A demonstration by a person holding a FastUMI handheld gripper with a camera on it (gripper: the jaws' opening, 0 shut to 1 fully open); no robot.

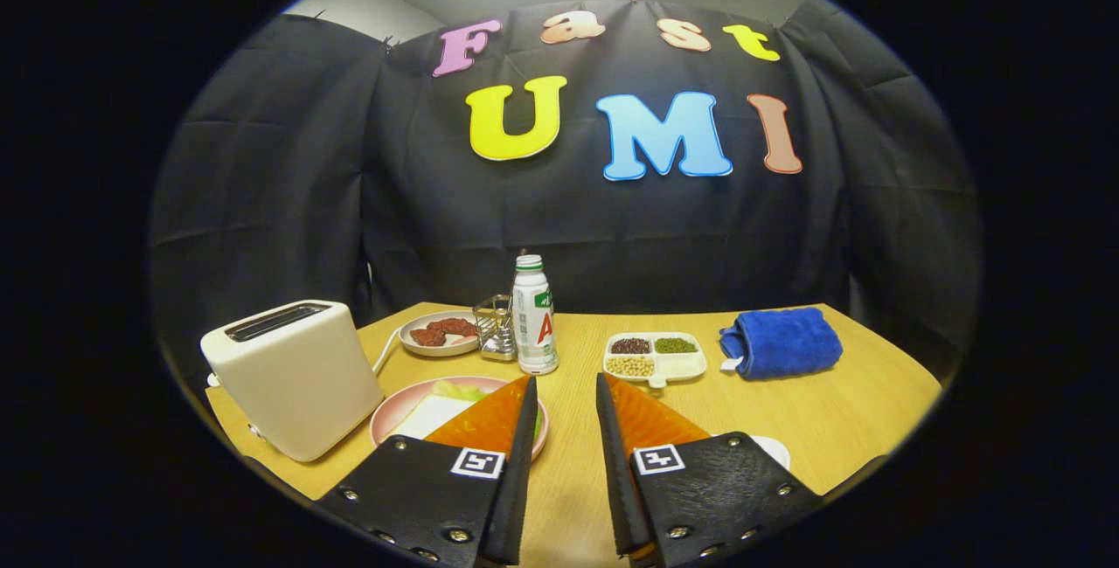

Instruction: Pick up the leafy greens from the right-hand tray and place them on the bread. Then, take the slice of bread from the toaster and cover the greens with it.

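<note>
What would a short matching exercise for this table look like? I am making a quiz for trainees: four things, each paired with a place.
Things:
1. toaster
2. bottle
3. blue towel
4. pink plate

Places:
A. beside the divided dish of beans
B. partly behind one finger of the open gripper
C. far side of the pink plate from the gripper's gap
D. next to the metal rack

Pairs: 1-C, 2-D, 3-A, 4-B

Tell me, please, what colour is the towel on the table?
Blue, seen in the gripper view: the towel lies rolled beyond the open tool.
</note>
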